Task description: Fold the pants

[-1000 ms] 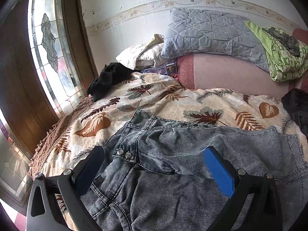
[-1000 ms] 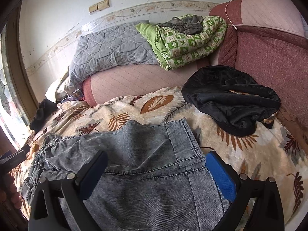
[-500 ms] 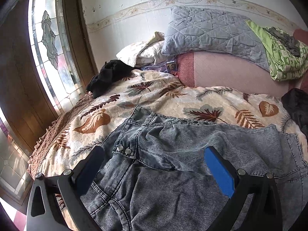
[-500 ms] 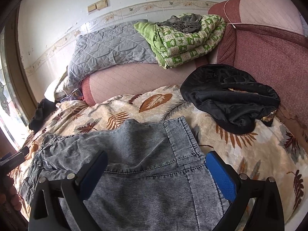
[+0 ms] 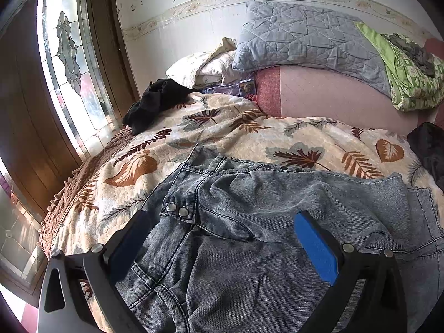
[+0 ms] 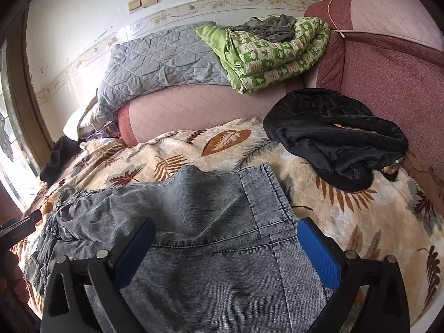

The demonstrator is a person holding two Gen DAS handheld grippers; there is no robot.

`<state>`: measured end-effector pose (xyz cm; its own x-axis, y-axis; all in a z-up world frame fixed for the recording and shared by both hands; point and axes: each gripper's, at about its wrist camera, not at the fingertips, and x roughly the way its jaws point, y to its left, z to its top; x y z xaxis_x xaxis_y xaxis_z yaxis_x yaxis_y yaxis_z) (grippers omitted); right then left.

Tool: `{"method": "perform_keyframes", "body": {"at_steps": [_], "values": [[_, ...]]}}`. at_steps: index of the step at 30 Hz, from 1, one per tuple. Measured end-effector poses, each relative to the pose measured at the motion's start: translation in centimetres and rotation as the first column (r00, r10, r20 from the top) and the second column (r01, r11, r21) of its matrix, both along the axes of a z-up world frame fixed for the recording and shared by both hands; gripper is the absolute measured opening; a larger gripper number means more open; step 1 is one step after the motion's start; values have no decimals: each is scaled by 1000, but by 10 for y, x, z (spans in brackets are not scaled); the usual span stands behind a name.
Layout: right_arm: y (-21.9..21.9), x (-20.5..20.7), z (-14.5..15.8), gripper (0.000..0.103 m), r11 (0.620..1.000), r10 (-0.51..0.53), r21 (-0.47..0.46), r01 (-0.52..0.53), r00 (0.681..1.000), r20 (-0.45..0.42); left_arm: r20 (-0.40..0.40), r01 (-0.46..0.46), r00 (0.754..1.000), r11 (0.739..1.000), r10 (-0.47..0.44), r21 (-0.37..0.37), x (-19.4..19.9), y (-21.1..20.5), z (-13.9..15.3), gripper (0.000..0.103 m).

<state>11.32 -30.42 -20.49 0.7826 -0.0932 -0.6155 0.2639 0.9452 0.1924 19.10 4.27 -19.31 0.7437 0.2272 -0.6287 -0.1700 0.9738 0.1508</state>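
Grey washed denim pants [image 5: 277, 222] lie across a leaf-patterned blanket [image 5: 249, 133], waistband with two metal buttons [image 5: 176, 209] toward the left. My left gripper [image 5: 222, 238] hovers open over the waist and fly area, nothing between its blue pads. In the right wrist view the same pants [image 6: 199, 216] show their hem end, folded over. My right gripper [image 6: 226, 247] hangs open above the cuff seam. At the left edge of that view the left gripper's finger [image 6: 19, 227] and a hand [image 6: 12, 274] show.
A black garment [image 6: 338, 138] lies on the blanket right of the pants; another dark one [image 5: 155, 100] sits by the stained-glass window [image 5: 69, 63]. A grey quilted pillow [image 5: 299, 36], a green patterned quilt [image 6: 274, 52] and a pink bolster [image 5: 333, 97] line the back wall.
Both views have drifted slightly back and up, so the pants sit a little lower and farther. The pants have not moved and both grippers stay open.
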Motion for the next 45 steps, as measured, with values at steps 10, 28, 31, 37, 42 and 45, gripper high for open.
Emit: {"method": "perform_keyframes", "body": {"at_steps": [10,28,31,37,42,45], "values": [[4,5,-4,103,1000,2,4,-2,1000,-9,-15,-3,1000,1000,3,-5,3,4,-3,103],[9,15,-10,103,1000,10,1,-10,1000,-23,-25,-13,1000,1000,13,-15,7,13,-7,103],[6,21,-10,103,1000,6,8,-6,1000,-24,-38,-11,999,1000,10,-19,9,16,-10,103],[-32,64,-2,103,1000,9,3,-9,999,-32,-117,17,993,999,-21,-28,42,36,-8,103],[-95,123,-12,103,997,-16,74,24,995,-101,-177,5,984,1000,-3,15,118,77,4,103],[-120,151,-31,98,986,-27,159,50,989,-146,-261,-3,965,1000,0,-12,168,105,-1,103]]}}
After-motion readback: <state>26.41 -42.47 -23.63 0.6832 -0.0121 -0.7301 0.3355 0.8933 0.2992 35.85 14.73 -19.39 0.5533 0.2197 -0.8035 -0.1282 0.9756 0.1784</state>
